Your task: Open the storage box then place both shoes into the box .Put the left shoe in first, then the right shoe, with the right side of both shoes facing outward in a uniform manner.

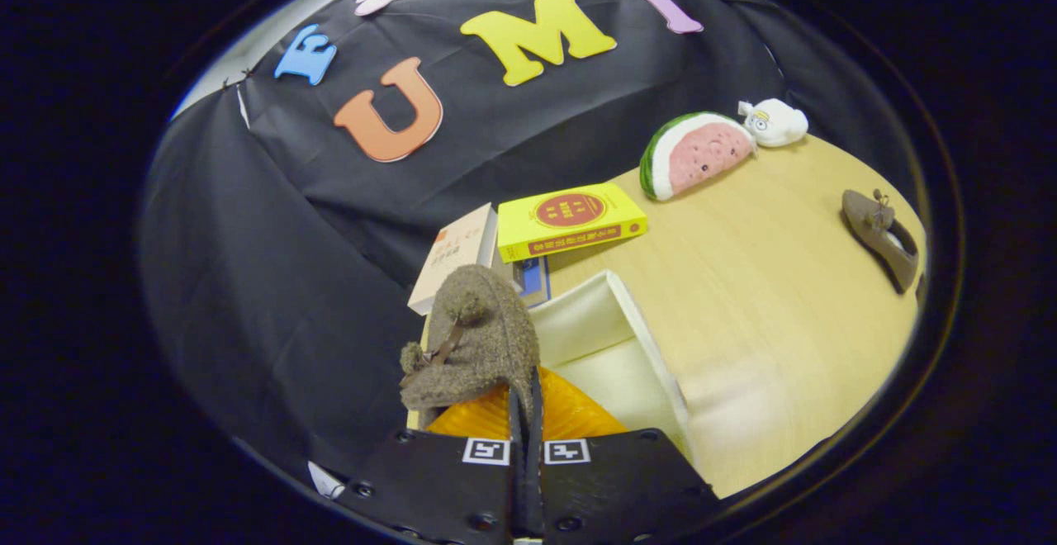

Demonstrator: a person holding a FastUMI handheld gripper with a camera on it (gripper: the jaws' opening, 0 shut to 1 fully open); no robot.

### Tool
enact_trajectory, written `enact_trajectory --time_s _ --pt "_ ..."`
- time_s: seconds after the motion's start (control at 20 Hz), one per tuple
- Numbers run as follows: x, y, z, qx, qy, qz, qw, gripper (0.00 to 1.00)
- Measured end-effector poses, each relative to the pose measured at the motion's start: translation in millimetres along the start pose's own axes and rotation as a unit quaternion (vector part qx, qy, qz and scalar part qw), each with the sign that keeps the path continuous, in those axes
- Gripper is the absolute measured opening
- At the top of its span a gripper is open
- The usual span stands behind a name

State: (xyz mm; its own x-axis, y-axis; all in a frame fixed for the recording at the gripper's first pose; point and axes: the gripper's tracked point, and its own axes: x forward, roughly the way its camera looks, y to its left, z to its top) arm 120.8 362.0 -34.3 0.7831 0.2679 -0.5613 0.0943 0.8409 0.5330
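Shoe (483,338), brown and fuzzy with a small bow, pinched by its edge between nearly closed jaws, hanging tilted over the open cream box (611,347); second shoe (882,235) well apart across the tabletop (784,305).

Even overhead light, fairly bright. Wooden table (768,281) shows a pale glare patch near the open white box (611,347). Soft shadows under the yellow book (571,219) and the far shoe (880,235). Strong fisheye bending toward the rim; edges soft. Fingers and held shoe (477,338) slightly blurred up close.
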Motion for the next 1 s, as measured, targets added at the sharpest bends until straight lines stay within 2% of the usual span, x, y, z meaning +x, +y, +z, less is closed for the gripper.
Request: enact_trajectory --time_s 0.2,0.5,0.7,0.95,1.0 --pt "10 -7 -26 -0.001 0.003 -0.030 1.000 0.01" --pt "30 0 -54 -0.019 0.033 -0.043 0.998 0.04" --pt "38 0 -76 -0.015 0.076 -0.043 0.996 0.19" --pt "28 8 -63 -0.039 0.071 -0.022 0.996 0.55" --pt "25 10 -59 -0.047 0.068 -0.014 0.996 0.55"
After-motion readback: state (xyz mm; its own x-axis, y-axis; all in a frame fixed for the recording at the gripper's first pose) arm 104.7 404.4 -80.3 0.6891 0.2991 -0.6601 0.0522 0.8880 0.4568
